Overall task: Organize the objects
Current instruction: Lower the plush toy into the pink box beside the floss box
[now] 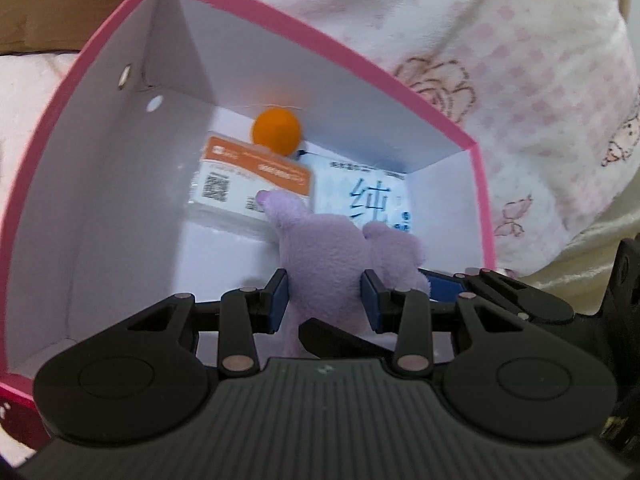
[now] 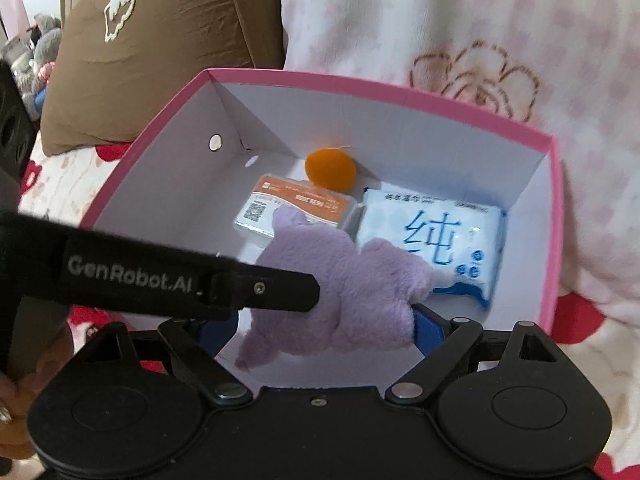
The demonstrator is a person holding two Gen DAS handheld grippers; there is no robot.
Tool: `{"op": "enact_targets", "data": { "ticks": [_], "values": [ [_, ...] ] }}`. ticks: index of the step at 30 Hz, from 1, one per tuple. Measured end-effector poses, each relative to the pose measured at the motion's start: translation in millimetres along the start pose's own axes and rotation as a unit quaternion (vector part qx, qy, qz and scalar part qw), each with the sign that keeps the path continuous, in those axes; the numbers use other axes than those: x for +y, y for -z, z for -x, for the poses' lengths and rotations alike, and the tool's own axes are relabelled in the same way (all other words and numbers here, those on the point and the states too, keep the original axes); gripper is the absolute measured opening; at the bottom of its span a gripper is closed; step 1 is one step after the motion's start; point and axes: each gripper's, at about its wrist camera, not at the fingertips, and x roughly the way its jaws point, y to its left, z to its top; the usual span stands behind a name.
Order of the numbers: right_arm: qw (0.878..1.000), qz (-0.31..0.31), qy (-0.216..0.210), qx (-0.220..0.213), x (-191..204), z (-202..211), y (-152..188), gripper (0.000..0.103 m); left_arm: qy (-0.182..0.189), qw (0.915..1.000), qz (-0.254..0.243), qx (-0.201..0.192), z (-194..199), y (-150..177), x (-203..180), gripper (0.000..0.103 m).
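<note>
orange ball (image 1: 275, 131), card case (image 1: 250, 192), wipes pack (image 2: 432, 236) under plush toy (image 1: 324, 256)

Box (image 2: 384, 92) open-topped, centre of right wrist frame, resting on bedding (image 2: 480, 20). Pillow (image 2: 160, 40) upper left, behind box. Inside box: ball (image 2: 330, 168) at far wall; card case (image 2: 296, 208) just in front of ball, left of wipes pack (image 2: 432, 236), the two side by side. Plush toy (image 2: 336, 296) nearest camera, above box floor, overlapping case and pack in view. Left gripper (image 1: 324, 298) pads either side of toy.
</note>
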Motion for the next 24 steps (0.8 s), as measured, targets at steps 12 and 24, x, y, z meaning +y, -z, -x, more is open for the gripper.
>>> {"op": "enact_targets", "data": {
  "ticks": [12,24],
  "values": [
    [0.997,-0.021,-0.056,0.044,7.9,-36.5,-12.2,0.092,-0.052,0.9986,-0.001,0.005,0.9,-2.2,18.9,0.037],
    [0.996,-0.035,-0.056,0.064,6.8,-42.3,-8.0,0.093,-0.074,0.9972,-0.008,0.007,-3.7,2.6,22.9,0.036]
  ]
}}
